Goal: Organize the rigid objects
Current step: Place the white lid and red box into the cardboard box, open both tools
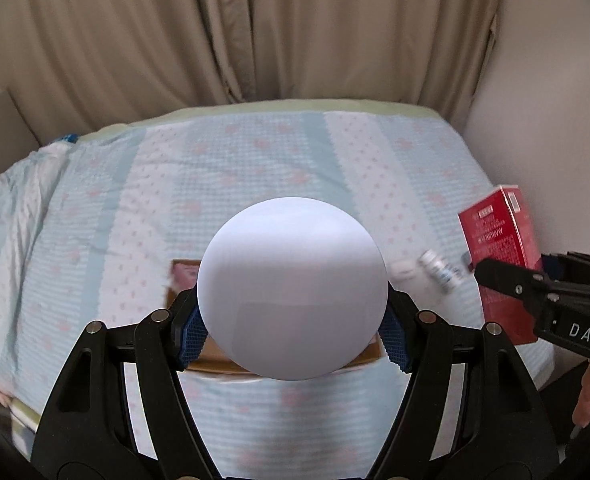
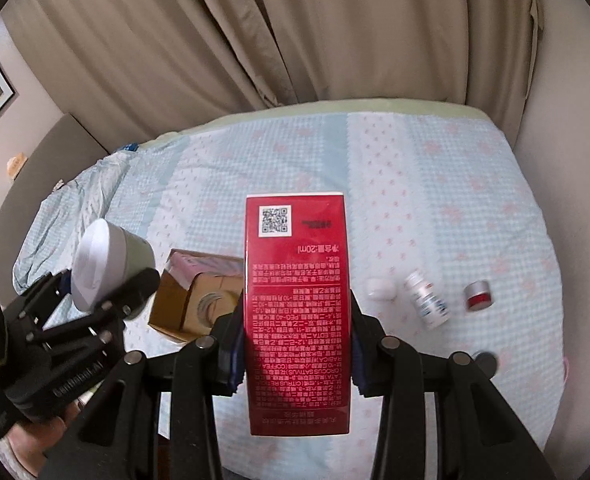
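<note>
My left gripper [image 1: 293,320] has its fingers pinching a white round jar [image 1: 293,300], held above the open cardboard box [image 2: 193,296] on the bed [image 2: 435,184]. My right gripper [image 2: 297,360] clamps a red carton [image 2: 297,312] between its fingers. Right of the cardboard box lie a small white bottle [image 2: 427,300] and a red-and-silver pot [image 2: 479,296].

A bed [image 2: 435,184] in blue checked bedding carries an open cardboard box [image 2: 191,300] left, then a white cap [image 2: 381,289], a white bottle [image 2: 427,300] and a red-and-silver jar [image 2: 479,295] right.
</note>
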`<action>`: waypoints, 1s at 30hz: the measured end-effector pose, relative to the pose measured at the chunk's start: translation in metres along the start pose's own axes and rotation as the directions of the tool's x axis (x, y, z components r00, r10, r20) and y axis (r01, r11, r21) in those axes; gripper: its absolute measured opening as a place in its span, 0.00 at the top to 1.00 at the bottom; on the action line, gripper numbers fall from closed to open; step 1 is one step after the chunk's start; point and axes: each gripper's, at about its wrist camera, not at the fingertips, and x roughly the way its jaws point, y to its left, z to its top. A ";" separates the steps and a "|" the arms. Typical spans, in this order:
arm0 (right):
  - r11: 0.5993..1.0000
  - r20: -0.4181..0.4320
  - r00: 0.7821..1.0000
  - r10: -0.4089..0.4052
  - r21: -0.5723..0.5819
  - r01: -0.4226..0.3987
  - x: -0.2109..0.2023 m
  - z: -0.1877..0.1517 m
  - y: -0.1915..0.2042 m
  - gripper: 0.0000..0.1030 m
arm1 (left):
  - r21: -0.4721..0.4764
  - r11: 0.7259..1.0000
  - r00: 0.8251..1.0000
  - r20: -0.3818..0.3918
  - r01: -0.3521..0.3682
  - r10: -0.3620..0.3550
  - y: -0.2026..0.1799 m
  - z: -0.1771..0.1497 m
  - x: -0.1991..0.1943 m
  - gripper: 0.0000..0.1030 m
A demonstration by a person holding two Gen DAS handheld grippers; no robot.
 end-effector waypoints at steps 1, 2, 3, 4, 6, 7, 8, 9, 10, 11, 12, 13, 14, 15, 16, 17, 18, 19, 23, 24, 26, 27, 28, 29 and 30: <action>1.000 -0.010 1.000 0.002 0.008 -0.001 0.006 -0.001 0.007 0.64 | 0.002 1.000 1.000 -0.007 -0.002 0.002 0.012 -0.001 0.005 0.34; 1.000 -0.021 1.000 0.004 0.022 -0.004 0.017 -0.002 0.015 0.64 | 0.004 1.000 1.000 -0.016 -0.004 0.004 0.026 -0.002 0.009 0.34; 0.999 -0.028 1.000 0.006 0.039 -0.005 0.024 -0.005 0.022 0.64 | 0.006 1.000 1.000 -0.030 -0.003 0.003 0.039 -0.003 0.016 0.34; 0.998 -0.033 0.999 0.007 0.057 -0.005 0.031 -0.005 0.026 0.64 | 0.011 1.000 0.999 -0.048 -0.001 0.001 0.050 -0.004 0.024 0.34; 0.994 -0.044 0.999 0.011 0.111 -0.006 0.047 -0.009 0.033 0.64 | 0.030 1.000 0.997 -0.083 0.004 -0.001 0.067 -0.007 0.042 0.34; 0.990 -0.048 0.999 0.013 0.140 -0.006 0.055 -0.011 0.037 0.64 | 0.043 0.999 0.995 -0.096 0.004 0.001 0.073 -0.009 0.050 0.34; 0.986 -0.049 0.999 0.010 0.164 -0.002 0.062 -0.014 0.039 0.64 | 0.058 0.998 0.993 -0.117 -0.001 0.008 0.081 -0.012 0.063 0.34; 0.983 -0.052 0.999 0.006 0.185 0.004 0.070 -0.016 0.042 0.64 | 0.063 0.998 0.991 -0.134 -0.006 0.015 0.087 -0.015 0.073 0.34; 0.977 -0.059 0.998 0.002 0.213 0.010 0.081 -0.018 0.043 0.64 | 0.063 0.998 0.988 -0.153 -0.008 0.017 0.091 -0.017 0.084 0.34; 0.973 -0.065 0.998 0.002 0.230 0.013 0.087 -0.020 0.045 0.64 | 0.057 0.998 0.984 -0.177 -0.005 0.015 0.098 -0.021 0.097 0.34; 0.969 -0.073 0.997 0.000 0.246 0.018 0.093 -0.022 0.046 0.64 | 0.054 0.999 0.981 -0.191 -0.005 0.015 0.101 -0.024 0.107 0.34; 0.965 -0.085 0.996 -0.006 0.261 0.028 0.102 -0.024 0.045 0.64 | 0.050 0.999 0.978 -0.208 -0.006 0.016 0.104 -0.026 0.118 0.34; 0.962 -0.098 0.995 -0.015 0.269 0.041 0.110 -0.026 0.045 0.64 | 0.046 0.999 0.974 -0.227 -0.006 0.016 0.108 -0.029 0.130 0.34; 0.961 -0.109 0.994 -0.027 0.272 0.056 0.118 -0.028 0.044 0.64 | 0.037 0.999 0.969 -0.245 -0.005 0.014 0.111 -0.032 0.142 0.34; 0.959 -0.122 0.992 -0.044 0.273 0.076 0.128 -0.030 0.042 0.64 | 0.028 1.000 0.965 -0.263 -0.004 0.012 0.114 -0.036 0.155 0.34; 0.958 -0.130 0.990 -0.059 0.271 0.093 0.136 -0.031 0.040 0.64 | 0.025 1.000 0.960 -0.281 -0.006 0.012 0.116 -0.039 0.167 0.34; 0.958 -0.138 0.987 -0.076 0.266 0.111 0.145 -0.032 0.038 0.64 | 0.028 1.000 0.955 -0.296 -0.008 0.016 0.117 -0.042 0.177 0.34; 0.957 -0.149 0.984 -0.095 0.258 0.131 0.155 -0.034 0.035 0.64 | 0.032 0.999 0.949 -0.314 -0.012 0.021 0.118 -0.045 0.187 0.34; 0.947 -0.210 0.972 -0.107 0.275 0.163 0.196 -0.043 0.023 0.64 | 0.053 0.999 0.930 -0.367 -0.011 0.030 0.119 -0.055 0.223 0.34; 0.947 -0.216 0.970 -0.110 0.274 0.169 0.201 -0.044 0.022 0.64 | 0.060 0.998 0.927 -0.373 -0.012 0.033 0.117 -0.056 0.228 0.34; 0.946 -0.231 0.965 -0.127 0.264 0.188 0.214 -0.047 0.020 0.64 | 0.077 0.997 0.921 -0.387 -0.009 0.038 0.114 -0.058 0.240 0.34; 0.946 -0.238 0.962 -0.134 0.257 0.196 0.221 -0.047 0.019 0.64 | 0.084 0.996 0.917 -0.396 -0.005 0.038 0.112 -0.059 0.246 0.34; 0.947 -0.243 0.960 -0.138 0.252 0.200 0.227 -0.048 0.018 0.64 | 0.090 0.996 0.916 -0.401 0.001 0.035 0.111 -0.060 0.250 0.34; 0.946 -0.247 0.959 -0.140 0.251 0.203 0.231 -0.048 0.017 0.64 | 0.097 0.995 0.914 -0.404 0.008 0.032 0.109 -0.061 0.254 0.34; 0.945 -0.253 0.957 -0.142 0.252 0.207 0.236 -0.049 0.017 0.64 | 0.105 0.994 0.912 -0.409 0.014 0.030 0.107 -0.062 0.256 0.34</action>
